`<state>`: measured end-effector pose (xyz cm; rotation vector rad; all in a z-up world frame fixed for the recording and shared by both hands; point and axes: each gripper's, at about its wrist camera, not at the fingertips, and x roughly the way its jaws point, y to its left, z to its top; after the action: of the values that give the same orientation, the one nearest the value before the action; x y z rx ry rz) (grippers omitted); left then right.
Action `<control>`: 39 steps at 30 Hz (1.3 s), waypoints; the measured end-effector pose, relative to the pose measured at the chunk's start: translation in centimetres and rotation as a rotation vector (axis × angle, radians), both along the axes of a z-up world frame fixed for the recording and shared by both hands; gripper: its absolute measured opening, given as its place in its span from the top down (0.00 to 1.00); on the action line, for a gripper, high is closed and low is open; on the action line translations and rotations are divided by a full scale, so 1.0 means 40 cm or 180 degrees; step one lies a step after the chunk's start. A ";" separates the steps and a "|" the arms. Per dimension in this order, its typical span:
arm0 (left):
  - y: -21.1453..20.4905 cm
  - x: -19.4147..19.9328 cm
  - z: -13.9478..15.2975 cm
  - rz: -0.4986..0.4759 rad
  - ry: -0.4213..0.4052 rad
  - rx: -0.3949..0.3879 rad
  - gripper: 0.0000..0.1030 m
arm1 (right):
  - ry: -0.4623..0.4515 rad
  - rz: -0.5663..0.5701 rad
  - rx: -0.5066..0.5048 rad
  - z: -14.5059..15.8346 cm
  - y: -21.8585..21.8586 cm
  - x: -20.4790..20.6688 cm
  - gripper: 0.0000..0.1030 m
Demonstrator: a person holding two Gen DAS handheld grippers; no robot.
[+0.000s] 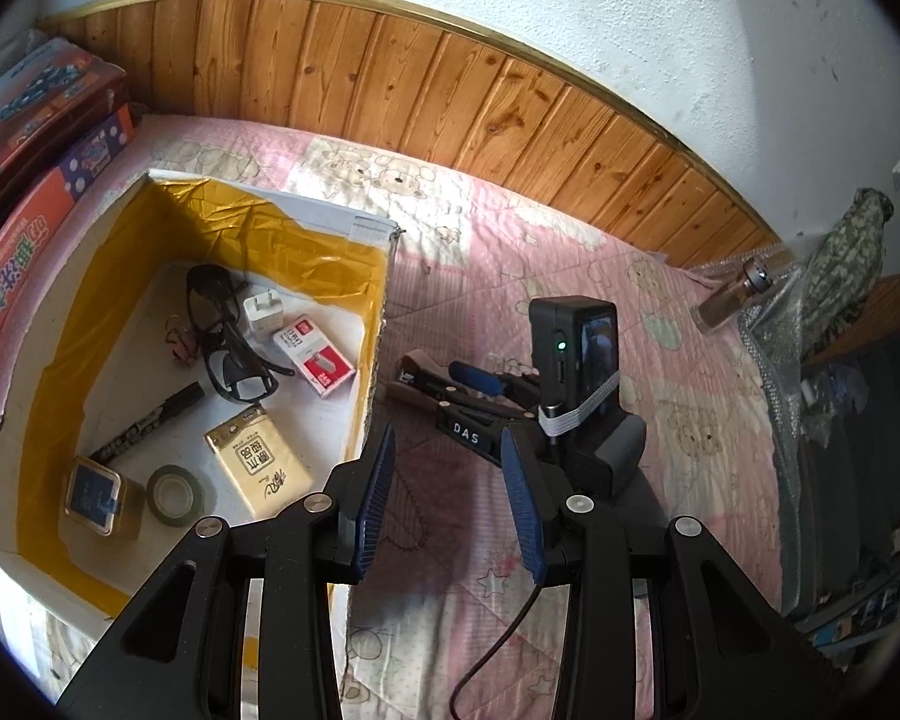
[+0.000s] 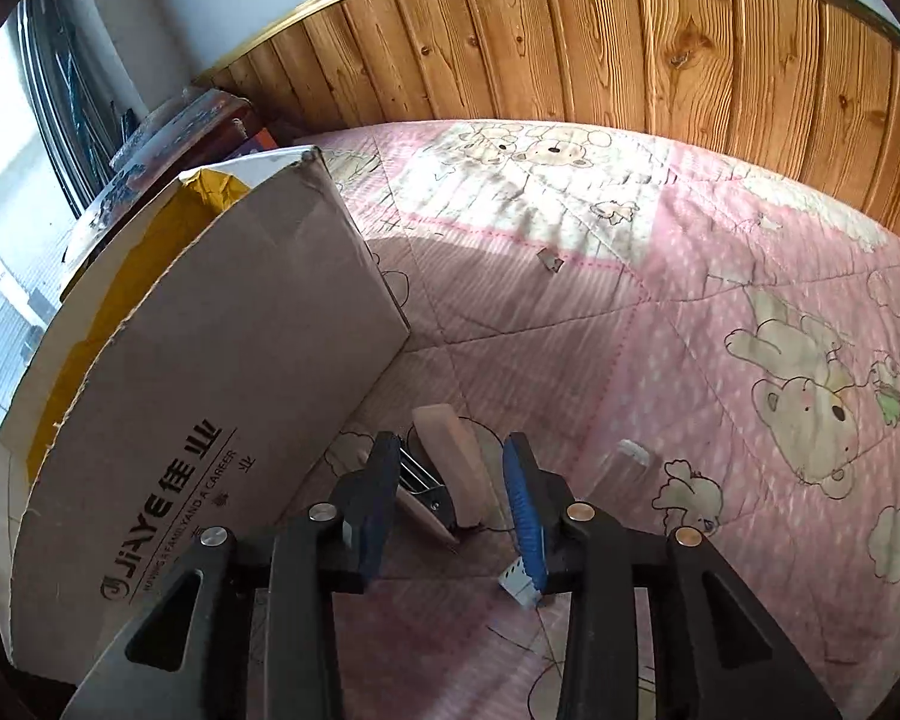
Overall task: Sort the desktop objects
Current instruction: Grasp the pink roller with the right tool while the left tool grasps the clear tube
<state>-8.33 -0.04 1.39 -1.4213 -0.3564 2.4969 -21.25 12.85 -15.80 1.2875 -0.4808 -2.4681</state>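
The stapler [image 2: 450, 474] lies on the pink quilted bed cover [image 2: 660, 312], just beside the outer wall of the cardboard box [image 2: 222, 360], between the fingers of the right hand-held gripper [image 2: 450, 504]. Its jaws stand part open around it; the pads do not look pressed onto it, so I judge it not yet gripped. The left hand-held gripper [image 1: 447, 498] hangs over bare quilt near the box corner with its jaws part open and nothing between them.

The stapler looks like a pale, smooth plastic shell over a metal base and spring wire — stiff, fairly dense for its size, and somewhat slippery on top. Its hinged arm may flap if it is taken by the top alone, so the better hold is probably across both flat sides near the middle, where the ribbed blue pads can bite. The soft quilt gives underneath, so the fingers can sink a little to get low on the body.

Inside the box, lined with crinkled yellow tape, lie dark glasses [image 1: 228, 330], a white charger plug [image 1: 263, 313], a red and white staple box [image 1: 313, 355], a black marker [image 1: 150, 426], a gold tissue pack [image 1: 258, 468], a tape roll [image 1: 174, 495] and a small glass jar [image 1: 99, 495] — a mix of rigid, light things, the glasses being the fragile ones.
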 end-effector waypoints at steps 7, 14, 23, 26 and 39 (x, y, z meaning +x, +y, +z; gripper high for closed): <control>0.014 -0.021 0.002 -0.0010 0.0030 -0.0015 0.63 | 0.0209 0.0767 0.0637 -0.008 -0.134 0.067 0.63; 0.066 -0.023 -0.051 -0.0193 -0.0095 -0.0185 0.62 | 0.0081 0.0511 0.0458 0.011 -0.128 0.083 0.76; 0.275 -0.083 -0.200 -0.0745 -0.0228 -0.0638 0.62 | -0.0783 -0.0015 0.0367 0.031 0.082 0.295 0.76; 0.292 -0.138 -0.275 -0.0628 -0.0365 -0.0619 0.63 | -0.0968 -0.0297 0.0269 0.009 0.153 0.358 0.76; 0.377 -0.277 -0.435 -0.0343 -0.0309 -0.0857 0.80 | -0.0658 -0.0130 0.0464 0.014 0.176 0.321 0.77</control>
<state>-19.42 15.05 -16.00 -1.6175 0.0420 2.4652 -8.39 19.87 -15.23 1.6170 -0.3848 -2.4540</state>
